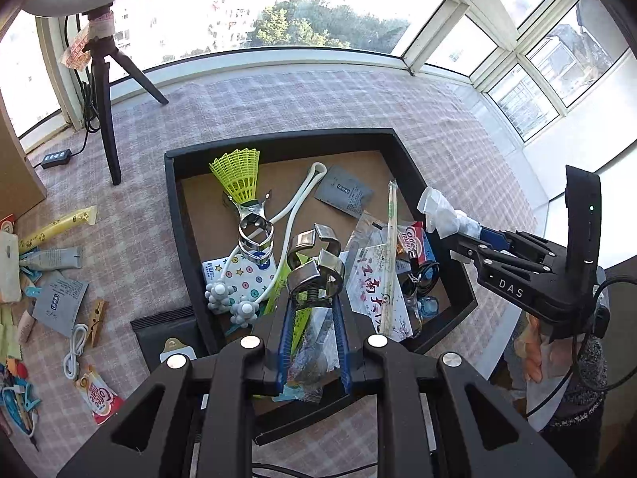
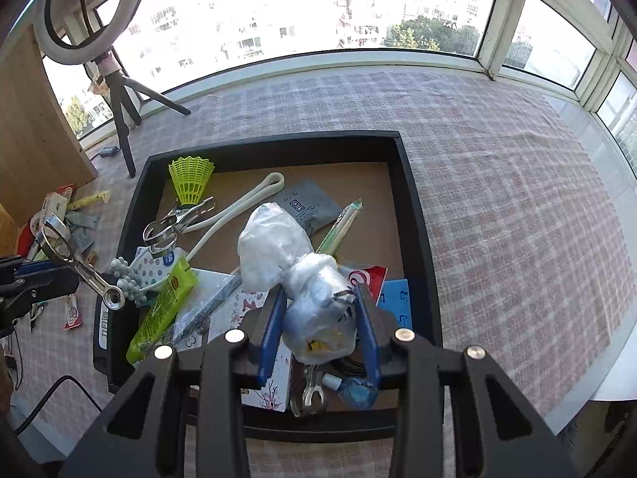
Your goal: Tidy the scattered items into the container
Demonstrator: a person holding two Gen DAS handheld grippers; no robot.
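Your left gripper (image 1: 312,306) is closed on a metal clip (image 1: 314,267), held above the near part of the black tray (image 1: 274,141). Your right gripper (image 2: 320,310) is clamped on a plastic-wrapped bundle (image 2: 294,275), also over the tray. Inside lie a shuttlecock (image 2: 191,181), a second metal clip (image 2: 175,223), a white band (image 2: 254,195), a grey sachet (image 2: 308,209) and chopsticks (image 2: 340,227). More items sit scattered on the checked cloth (image 2: 497,199) to the left, including a clothespin (image 1: 96,320) and a white cable (image 1: 75,352).

Bright window (image 1: 247,12) backlight, blown highlights, fisheye-warped edges.
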